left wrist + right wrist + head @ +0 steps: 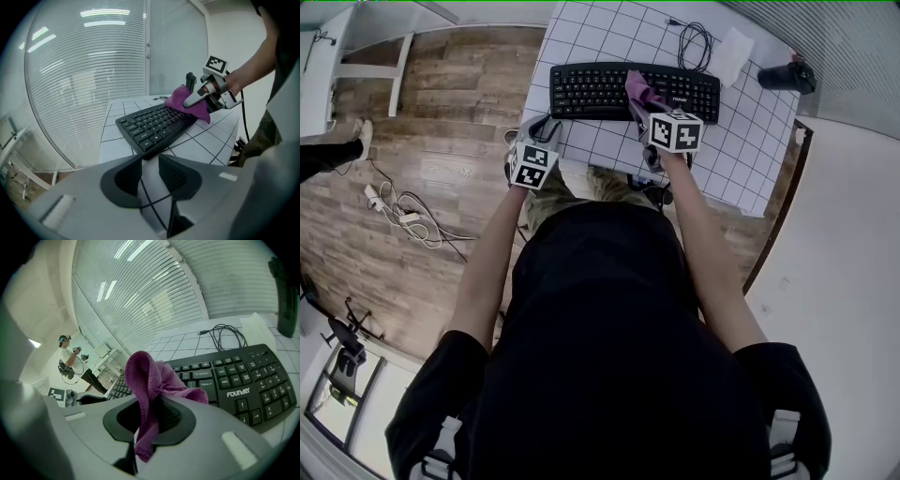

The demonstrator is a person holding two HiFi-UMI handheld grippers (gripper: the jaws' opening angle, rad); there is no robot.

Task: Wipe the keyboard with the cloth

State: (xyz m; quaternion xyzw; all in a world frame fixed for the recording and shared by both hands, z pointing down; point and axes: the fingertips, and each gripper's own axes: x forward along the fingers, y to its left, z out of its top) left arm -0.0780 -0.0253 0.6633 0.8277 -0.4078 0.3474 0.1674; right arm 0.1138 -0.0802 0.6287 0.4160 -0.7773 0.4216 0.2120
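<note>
Gridded white table point(609, 141) bears the keyboard point(591, 91), over whose middle the right gripper point(149, 420) clamps the purple cloth point(147, 373), best dragged flat along key rows, while the left gripper point(150, 174) hangs empty, jaws apart, near its left end.

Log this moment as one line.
right claw: shut on purple cloth | cloth: over keyboard middle | left claw: open, empty, near keyboard's left end

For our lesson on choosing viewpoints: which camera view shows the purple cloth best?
The right gripper view: the cloth fills the middle, pinched in the right hand-held gripper. The left gripper view shows it small, over the keyboard. The head view shows only a scrap.
</note>
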